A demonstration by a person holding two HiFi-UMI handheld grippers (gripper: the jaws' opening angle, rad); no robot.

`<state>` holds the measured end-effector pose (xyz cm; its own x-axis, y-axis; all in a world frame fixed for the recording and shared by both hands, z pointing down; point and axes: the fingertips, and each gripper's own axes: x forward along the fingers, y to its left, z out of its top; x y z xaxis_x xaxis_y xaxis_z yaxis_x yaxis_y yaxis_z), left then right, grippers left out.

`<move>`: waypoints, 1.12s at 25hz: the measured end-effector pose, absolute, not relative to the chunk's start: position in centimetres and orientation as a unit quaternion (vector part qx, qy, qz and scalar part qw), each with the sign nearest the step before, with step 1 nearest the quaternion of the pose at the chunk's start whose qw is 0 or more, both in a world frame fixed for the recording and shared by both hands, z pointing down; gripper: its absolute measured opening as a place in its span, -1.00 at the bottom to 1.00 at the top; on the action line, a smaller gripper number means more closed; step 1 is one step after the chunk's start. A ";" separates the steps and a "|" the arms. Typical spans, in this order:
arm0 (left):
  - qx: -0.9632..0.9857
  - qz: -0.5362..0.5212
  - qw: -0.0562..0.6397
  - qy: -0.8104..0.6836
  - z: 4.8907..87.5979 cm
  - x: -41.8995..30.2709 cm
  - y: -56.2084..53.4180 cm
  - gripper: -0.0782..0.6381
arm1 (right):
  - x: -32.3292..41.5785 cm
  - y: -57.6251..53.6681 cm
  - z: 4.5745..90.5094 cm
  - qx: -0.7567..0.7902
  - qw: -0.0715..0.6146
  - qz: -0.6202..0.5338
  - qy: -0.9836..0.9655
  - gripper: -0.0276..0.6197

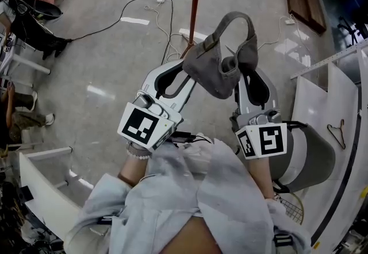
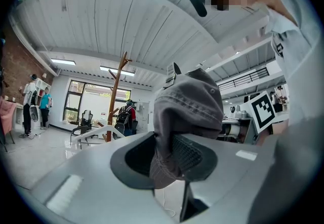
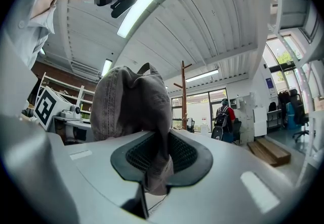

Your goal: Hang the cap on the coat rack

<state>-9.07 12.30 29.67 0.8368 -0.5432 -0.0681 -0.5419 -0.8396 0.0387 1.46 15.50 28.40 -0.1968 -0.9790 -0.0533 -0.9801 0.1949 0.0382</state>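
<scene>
The grey cap is hanging in the air just short of the coat rack, with the left gripper pinching one edge of its cloth and the right gripper pinching the other; I'd say this is the carrying step, and next the cap needs lifting so its strap loop slips over a peg; around the rack's foot, cables are trailing over a glossy pale floor.

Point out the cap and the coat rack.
cap (image 1: 210,72): head view, on its grey crown.
coat rack (image 1: 195,3): head view, on its brown upright pole.
</scene>
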 end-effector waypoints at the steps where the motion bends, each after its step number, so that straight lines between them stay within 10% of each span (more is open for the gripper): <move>1: 0.959 -0.039 0.009 -0.282 29.6 -9.0 12.3 -0.50 | 1.5 15.5 28.4 -0.635 0.009 0.031 0.771 -0.70; 28: 0.951 -0.048 -0.011 -0.306 29.8 -11.0 10.0 -0.50 | -0.3 12.8 28.6 -0.624 0.019 0.045 0.780 -0.70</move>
